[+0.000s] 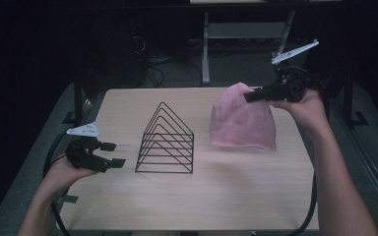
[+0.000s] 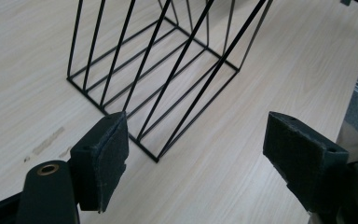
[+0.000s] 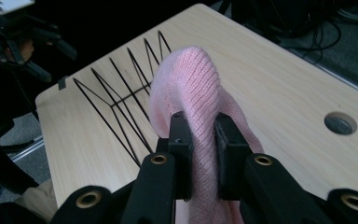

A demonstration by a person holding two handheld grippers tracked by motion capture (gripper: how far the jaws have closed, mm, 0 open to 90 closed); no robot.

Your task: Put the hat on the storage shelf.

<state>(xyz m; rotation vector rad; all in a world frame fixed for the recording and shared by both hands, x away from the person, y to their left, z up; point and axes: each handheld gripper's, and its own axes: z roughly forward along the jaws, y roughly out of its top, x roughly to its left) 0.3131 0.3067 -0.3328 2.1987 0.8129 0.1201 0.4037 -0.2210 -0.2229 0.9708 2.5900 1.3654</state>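
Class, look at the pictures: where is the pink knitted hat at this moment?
In the high view the pink knitted hat hangs at the table's right side, pinched at its top by the right gripper, just right of the black wire rack.

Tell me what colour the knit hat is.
Pink; the knit hat shows best in the right gripper view.

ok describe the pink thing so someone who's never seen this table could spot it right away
Start at the light wooden table and find the black wire rack standing near its middle. To the right of the rack is a pink knitted hat, pinched at its top by the right claw and hanging down toward the tabletop. It is the only soft, coloured thing there; the rack and claws are black.
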